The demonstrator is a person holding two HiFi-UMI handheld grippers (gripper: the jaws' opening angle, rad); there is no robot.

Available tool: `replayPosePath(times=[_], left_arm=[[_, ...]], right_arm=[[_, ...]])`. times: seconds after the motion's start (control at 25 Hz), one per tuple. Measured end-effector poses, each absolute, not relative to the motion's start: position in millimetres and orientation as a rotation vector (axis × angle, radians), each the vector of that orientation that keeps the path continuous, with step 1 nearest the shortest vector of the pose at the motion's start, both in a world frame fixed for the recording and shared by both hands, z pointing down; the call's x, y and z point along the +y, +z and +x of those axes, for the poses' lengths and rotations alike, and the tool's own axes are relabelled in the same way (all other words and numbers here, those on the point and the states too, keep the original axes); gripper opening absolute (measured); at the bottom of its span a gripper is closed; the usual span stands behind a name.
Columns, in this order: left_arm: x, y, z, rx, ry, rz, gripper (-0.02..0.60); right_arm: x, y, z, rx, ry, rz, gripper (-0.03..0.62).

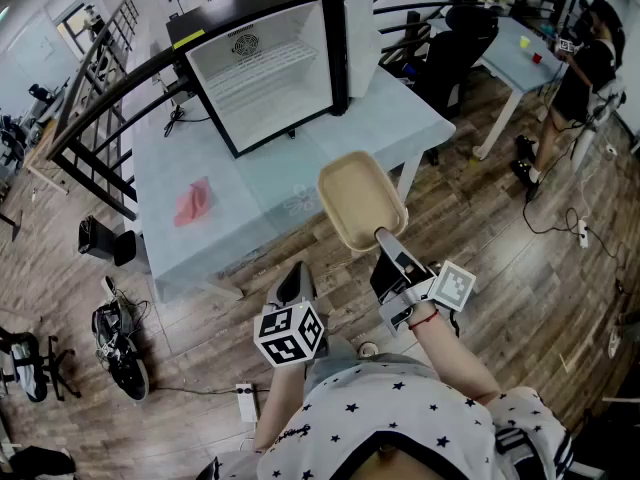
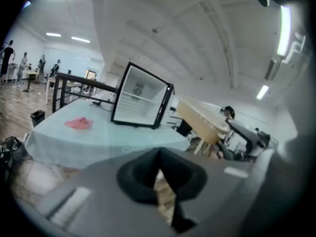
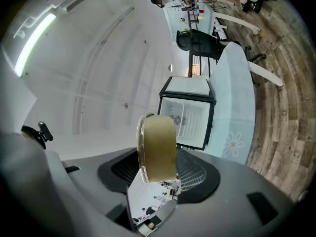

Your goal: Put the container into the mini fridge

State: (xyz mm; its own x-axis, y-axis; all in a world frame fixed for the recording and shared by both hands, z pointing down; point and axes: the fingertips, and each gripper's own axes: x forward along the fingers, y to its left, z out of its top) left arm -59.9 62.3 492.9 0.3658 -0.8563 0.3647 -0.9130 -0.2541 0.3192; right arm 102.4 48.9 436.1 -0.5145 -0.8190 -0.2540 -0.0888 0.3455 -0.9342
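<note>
Item: container (image 1: 360, 200), tan, shallow (open side up), at centre of frame, in the air over the near edge of the table (image 1: 250, 203).
Held by: right gripper (image 1: 384, 234), clamped on the near rim only.
Left gripper (image 1: 293, 286), lower centre: jaws together, nothing between them.
Destination: mini fridge (image 1: 265, 68), upper centre, door open, shelves bare.
Hazards: the one-edge hold may let the container droop or slip; its far end may strike the fridge frame or door on entry.
</note>
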Motion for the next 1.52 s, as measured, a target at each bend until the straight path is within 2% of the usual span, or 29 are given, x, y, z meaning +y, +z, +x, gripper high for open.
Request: replayPosePath(times=[0.88, 1.52], left_arm=[[96.6, 488.4, -37.1, -1.549, 0.141, 2.153, 0.006], [74.2, 498.2, -26.0, -1.538, 0.148, 2.127, 0.006]], right_arm=[[84.4, 437.4, 118.3, 1.888, -1.231, -0.774, 0.233], [55.2, 445.7, 126.1, 1.856, -1.280, -0.761, 0.233]])
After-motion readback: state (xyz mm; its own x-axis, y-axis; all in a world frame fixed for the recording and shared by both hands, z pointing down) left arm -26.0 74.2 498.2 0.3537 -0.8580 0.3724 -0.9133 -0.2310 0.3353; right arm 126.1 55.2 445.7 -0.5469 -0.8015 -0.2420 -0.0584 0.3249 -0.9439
